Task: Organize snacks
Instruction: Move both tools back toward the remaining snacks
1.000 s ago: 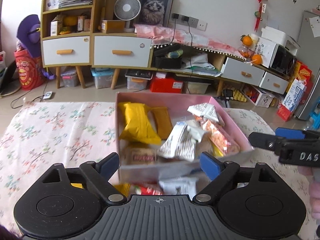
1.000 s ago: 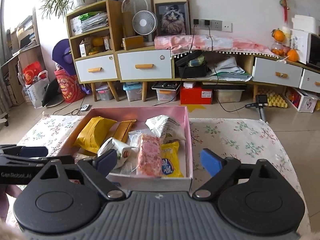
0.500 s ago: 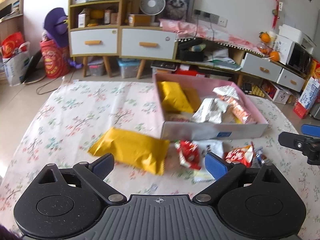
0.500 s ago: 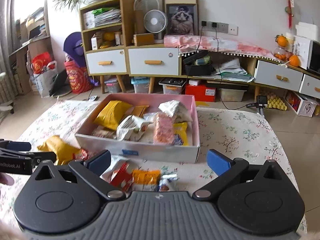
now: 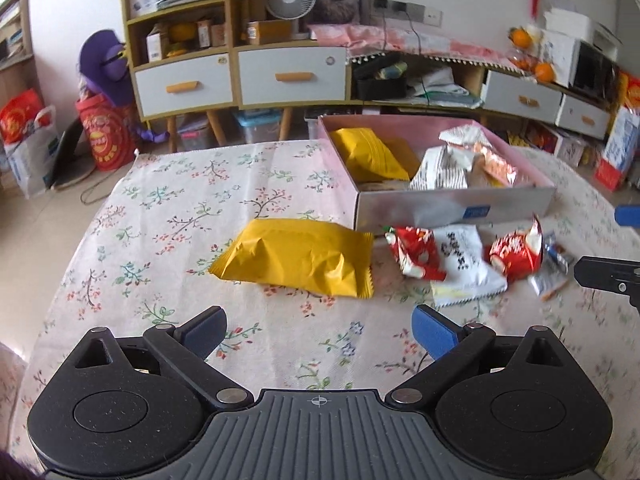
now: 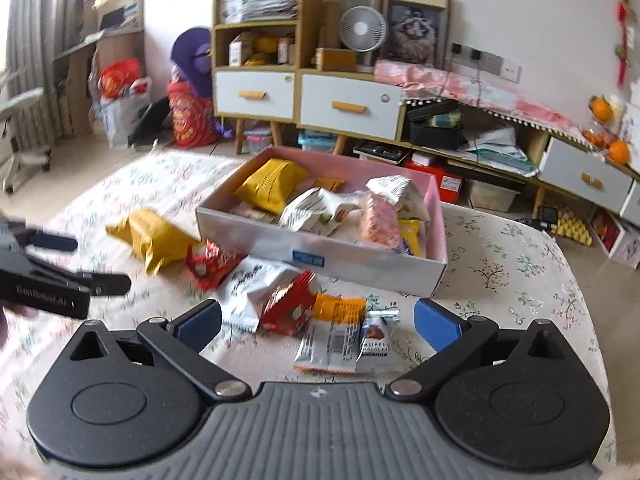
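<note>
Only the right view shows the orange bar wrapper [image 6: 335, 334] clearly; left gripper [image 5: 318, 330] and right gripper [image 6: 318, 322] both gape wide, holding nothing.

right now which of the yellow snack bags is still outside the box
The big yellow bag lying flat on the floral tablecloth, left of the red packets. The other yellow bag already sits inside the pink box.

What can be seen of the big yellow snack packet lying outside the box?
The yellow snack packet is a puffy, crinkled pillow bag of glossy film, sealed, with a serrated end seam. It lies flat on the floral tablecloth, left of the pink box and clear of both grippers. A red packet lies at its right end; contact is unclear.
</note>
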Motion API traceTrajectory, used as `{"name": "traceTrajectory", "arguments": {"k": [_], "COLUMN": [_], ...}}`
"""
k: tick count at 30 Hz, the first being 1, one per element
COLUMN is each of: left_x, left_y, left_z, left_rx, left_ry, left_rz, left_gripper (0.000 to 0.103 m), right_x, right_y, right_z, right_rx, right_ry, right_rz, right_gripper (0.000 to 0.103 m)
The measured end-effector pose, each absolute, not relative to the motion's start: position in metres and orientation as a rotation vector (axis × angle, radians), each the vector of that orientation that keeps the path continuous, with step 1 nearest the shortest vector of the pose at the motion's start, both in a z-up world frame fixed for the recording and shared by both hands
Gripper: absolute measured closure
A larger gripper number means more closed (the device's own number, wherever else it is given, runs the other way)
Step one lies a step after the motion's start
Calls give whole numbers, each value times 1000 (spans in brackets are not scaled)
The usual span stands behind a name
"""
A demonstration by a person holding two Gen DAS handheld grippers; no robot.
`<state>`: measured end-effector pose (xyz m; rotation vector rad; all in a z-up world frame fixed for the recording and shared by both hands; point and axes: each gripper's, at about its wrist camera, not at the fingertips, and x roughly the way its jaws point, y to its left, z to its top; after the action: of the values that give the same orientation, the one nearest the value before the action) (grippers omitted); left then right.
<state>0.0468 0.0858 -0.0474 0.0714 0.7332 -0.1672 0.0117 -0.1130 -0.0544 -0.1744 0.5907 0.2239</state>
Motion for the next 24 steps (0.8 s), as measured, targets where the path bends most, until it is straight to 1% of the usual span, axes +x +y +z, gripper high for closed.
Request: {"name": "traceTrajectory", "arguments": {"k": [4,8,20,24], "left_x": [47,49,73,84], "left_y": [90,95,105,102], "left_z": [-55,-61,-61,-60], "left_rx": [85,78,15,27], "left_ry": [740,739,666,633], "left_rz": [-185,-192,-125,-139], "left_gripper": [3,3,3,1], "right_x": [9,11,26,30], "right_y": [-106,-105,-97,-96], "right_z": [-61,-65,-79,-78], "right_rx": [-232,-220,-232,-213], "right_ry": [596,600,618,610], "right_rz": [235,240,265,280], "right_gripper": [1,1,3,4]}}
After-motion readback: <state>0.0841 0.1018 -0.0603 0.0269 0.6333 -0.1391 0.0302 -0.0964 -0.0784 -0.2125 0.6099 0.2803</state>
